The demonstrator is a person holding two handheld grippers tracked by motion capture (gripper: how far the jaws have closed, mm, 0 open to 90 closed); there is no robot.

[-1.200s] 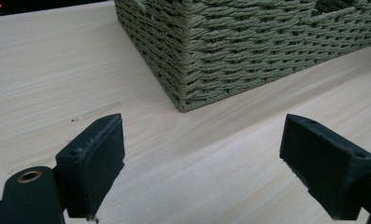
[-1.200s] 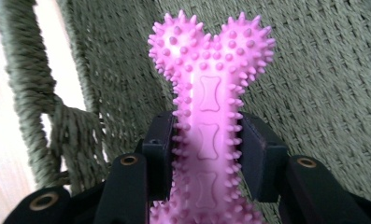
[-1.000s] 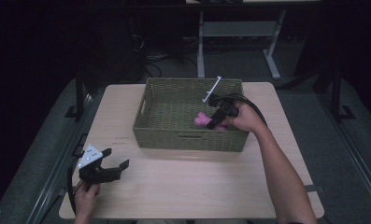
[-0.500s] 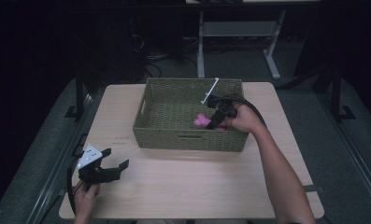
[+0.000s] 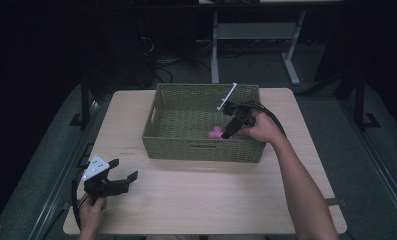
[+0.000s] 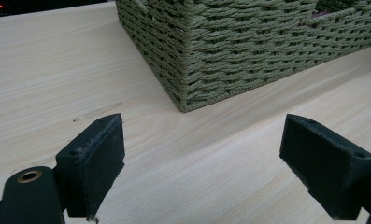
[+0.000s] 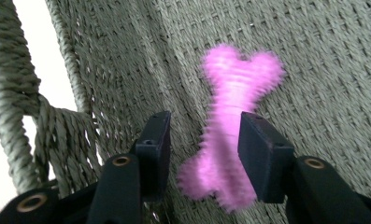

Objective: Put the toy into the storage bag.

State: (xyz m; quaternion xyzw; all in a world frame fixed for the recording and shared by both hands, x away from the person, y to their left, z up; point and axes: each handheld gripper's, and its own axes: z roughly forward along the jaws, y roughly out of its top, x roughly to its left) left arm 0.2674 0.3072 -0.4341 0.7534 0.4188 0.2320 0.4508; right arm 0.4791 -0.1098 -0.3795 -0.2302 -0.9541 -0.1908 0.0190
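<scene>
Two hand-held grippers in play, one working, one parked. Right hand-held gripper reaches down into the green woven basket from its right side, jaws partly spread with the pink bone-shaped toy between them. Toy blurs in the right gripper view; right pad overlaps its edge, left pad looks apart from it, so not a firm pinch, judged as either just let go or about to close. Toy sits against the basket's woven floor, just ahead of the jaws, near the front wall; in the high view it shows as a pink blob right at the jaw tips. Angled-down reach makes sense: basket walls are tall, so the tool has to come over the rim.

Left hand-held gripper rests low on the bench, well apart from the work, jaws wide spread and holding nothing. Its own view looks along the bench to the basket's near corner. Likely kept clear so it does not crowd the right arm.

Around: white stick-like piece leans at the basket's far rim, just beyond the right hand; black cable loops off that hand. In the way: basket front wall and the woven handle loop close to the left of the jaws, could catch on lift-out. Floor and a table frame lie dark beyond the bench
</scene>
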